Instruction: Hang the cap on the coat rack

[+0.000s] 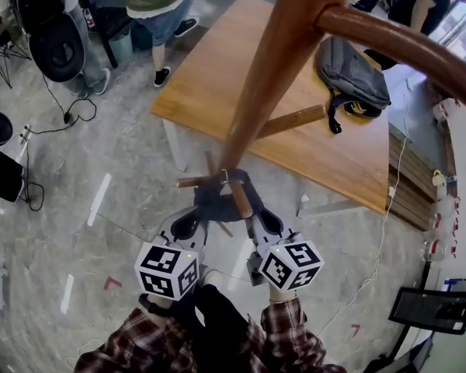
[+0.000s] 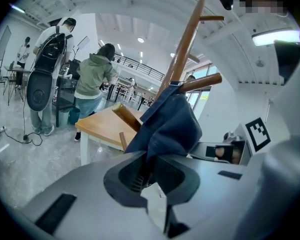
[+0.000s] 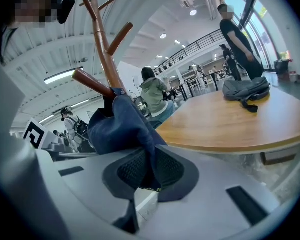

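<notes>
A dark blue cap hangs over a low peg of the wooden coat rack. Both grippers pinch its edge from below. My left gripper is shut on the cap's cloth, which drapes from a peg of the rack's pole. My right gripper is shut on the cap's other side, under another peg on the pole.
A wooden table stands behind the rack with a grey backpack on it. People stand at the far left. Cables lie on the floor. Another rack arm juts overhead at the right.
</notes>
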Available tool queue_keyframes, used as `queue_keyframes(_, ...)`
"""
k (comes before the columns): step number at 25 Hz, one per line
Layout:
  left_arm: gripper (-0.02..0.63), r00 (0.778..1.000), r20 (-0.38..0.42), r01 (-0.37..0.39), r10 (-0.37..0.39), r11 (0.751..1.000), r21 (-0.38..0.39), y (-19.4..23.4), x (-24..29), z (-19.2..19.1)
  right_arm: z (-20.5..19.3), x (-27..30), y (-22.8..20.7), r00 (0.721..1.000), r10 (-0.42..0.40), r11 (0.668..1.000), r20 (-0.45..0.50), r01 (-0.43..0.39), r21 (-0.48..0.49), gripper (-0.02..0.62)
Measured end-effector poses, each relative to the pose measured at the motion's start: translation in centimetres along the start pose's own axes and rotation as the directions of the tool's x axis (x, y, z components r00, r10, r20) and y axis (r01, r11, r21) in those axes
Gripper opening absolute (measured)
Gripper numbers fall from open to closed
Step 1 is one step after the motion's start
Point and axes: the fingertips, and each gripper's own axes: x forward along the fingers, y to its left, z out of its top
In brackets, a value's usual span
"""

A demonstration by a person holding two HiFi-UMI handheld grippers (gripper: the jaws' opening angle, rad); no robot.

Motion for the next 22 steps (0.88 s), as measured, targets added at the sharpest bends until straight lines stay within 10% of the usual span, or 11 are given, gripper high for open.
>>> queue_keyframes(22, 0.060, 0.988, 0.153, -0.025, 0.019, 0.999, 0.035, -4.1, -9.5, 1.4, 1.6, -9.0, 5.0, 0.993, 0.022, 0.997, 0.116, -0.013, -0.082, 0.087)
